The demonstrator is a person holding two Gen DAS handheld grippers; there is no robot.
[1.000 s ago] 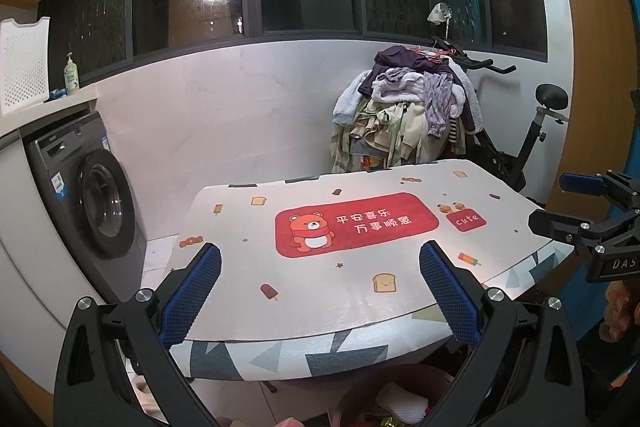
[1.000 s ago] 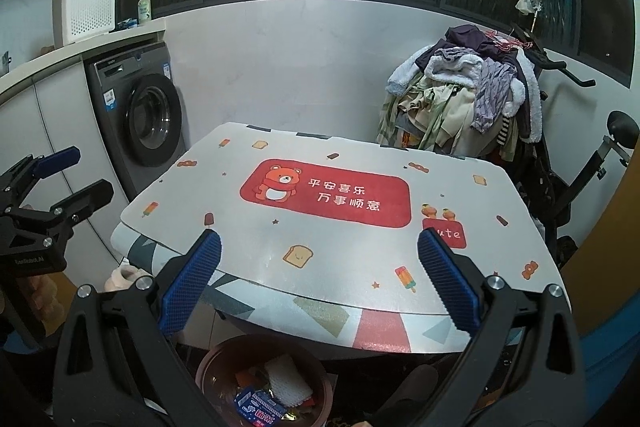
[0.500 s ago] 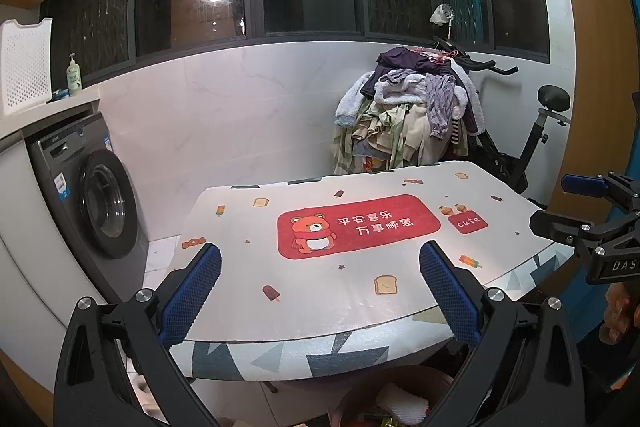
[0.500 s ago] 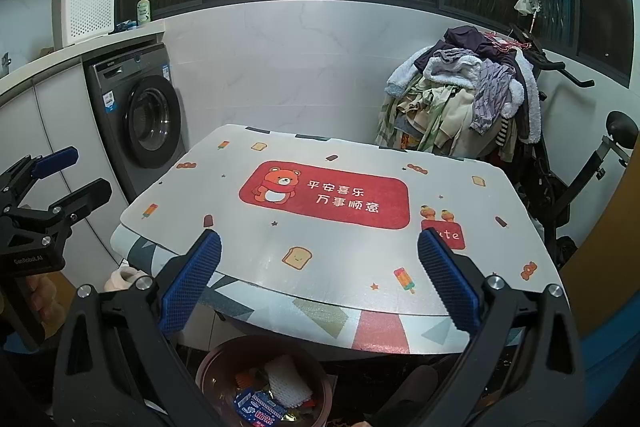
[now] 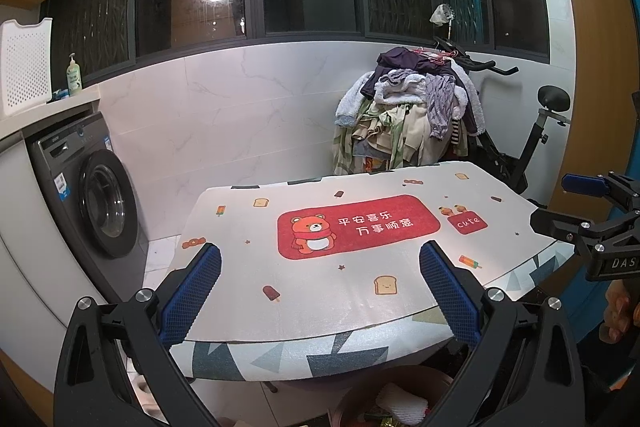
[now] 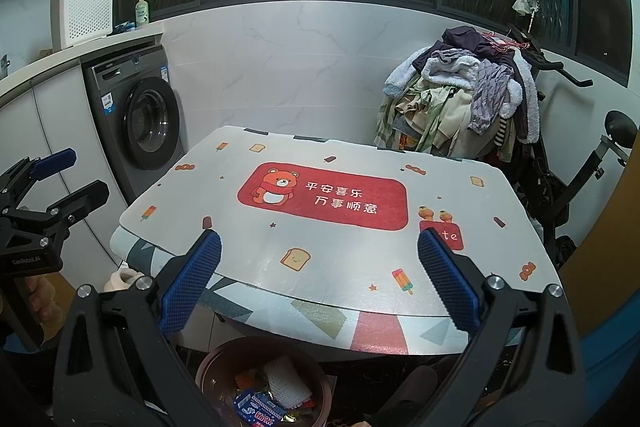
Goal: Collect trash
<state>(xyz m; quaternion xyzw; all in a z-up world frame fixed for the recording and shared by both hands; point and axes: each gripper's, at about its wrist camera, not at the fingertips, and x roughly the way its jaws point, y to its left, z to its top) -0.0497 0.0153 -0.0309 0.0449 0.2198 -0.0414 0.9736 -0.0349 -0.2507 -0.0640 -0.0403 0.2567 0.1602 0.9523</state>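
Grippers idle above cleared table, trash already in bin.

Left gripper (image 5: 320, 283) and right gripper (image 6: 320, 279), black frames with blue ribbed pads, both spread wide and holding nothing. Beyond both jaws: white cartoon-print table mat (image 6: 340, 247), no litter visible on it. Below right jaws, under near table edge: round brown plastic bin (image 6: 212, 367) holding white foam net, blue wrapper, other scraps. Task looks about finished; grippers probably held off the table since nothing is left to pick.

White table mat (image 6: 344, 247) bears a red bear panel (image 6: 322, 195); bin (image 6: 212, 367) brown.
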